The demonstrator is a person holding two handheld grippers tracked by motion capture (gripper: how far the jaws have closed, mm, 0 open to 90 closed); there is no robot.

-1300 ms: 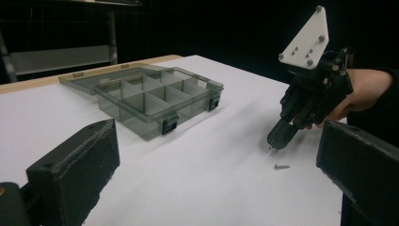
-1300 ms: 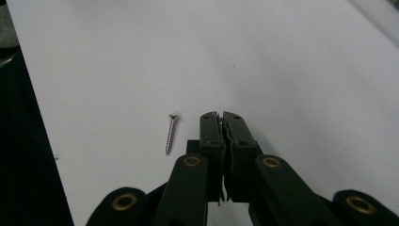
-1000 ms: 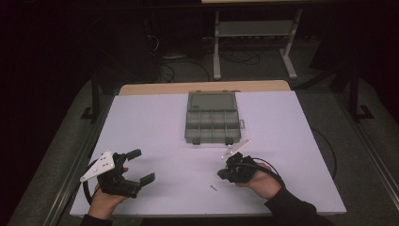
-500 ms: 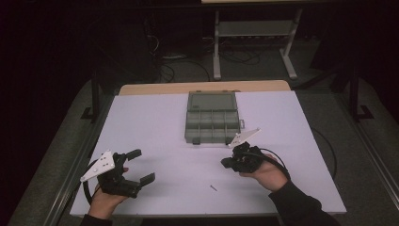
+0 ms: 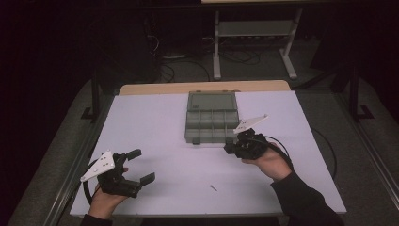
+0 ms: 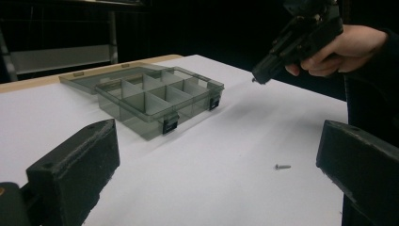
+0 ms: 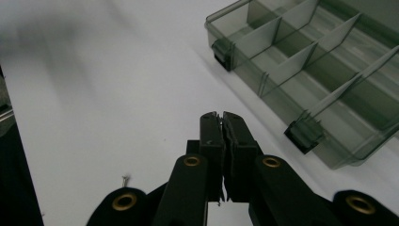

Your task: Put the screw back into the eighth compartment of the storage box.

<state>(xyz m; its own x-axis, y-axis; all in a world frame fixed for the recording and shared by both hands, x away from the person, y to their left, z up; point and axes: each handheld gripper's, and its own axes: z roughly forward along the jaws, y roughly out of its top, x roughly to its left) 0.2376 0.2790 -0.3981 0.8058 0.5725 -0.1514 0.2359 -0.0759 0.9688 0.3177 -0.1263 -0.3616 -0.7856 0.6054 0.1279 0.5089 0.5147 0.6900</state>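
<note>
My right gripper [image 5: 234, 147] hangs just off the near right corner of the organiser box [image 5: 211, 123], its fingers [image 7: 220, 134] pressed together. In the right gripper view a thin sliver of something pokes out below the pads, too small for me to name. The box is smoky grey, see-through plastic, its lid folded back flat toward the far edge of the counter [image 5: 155, 122], its tray cut by upright dividers into small compartments, with two dark latches on the near wall. I cannot make out anything lying in the compartments.

My left gripper [image 5: 136, 167] rests low at the near left corner of the counter, fingers [image 6: 75, 165] spread wide with nothing between them.

The white top runs bare to the left and right of the box, and the whole stretch between my two hands is open. The near edge lies close under both wrists; the far edge meets a wooden strip just behind the lid.

One small screw [image 5: 213, 188] lies alone on the counter, near the front edge, between my hands and well apart from the box. Beyond the counter stands a metal rack [image 5: 254, 37] on the dark floor, with cables around it.
</note>
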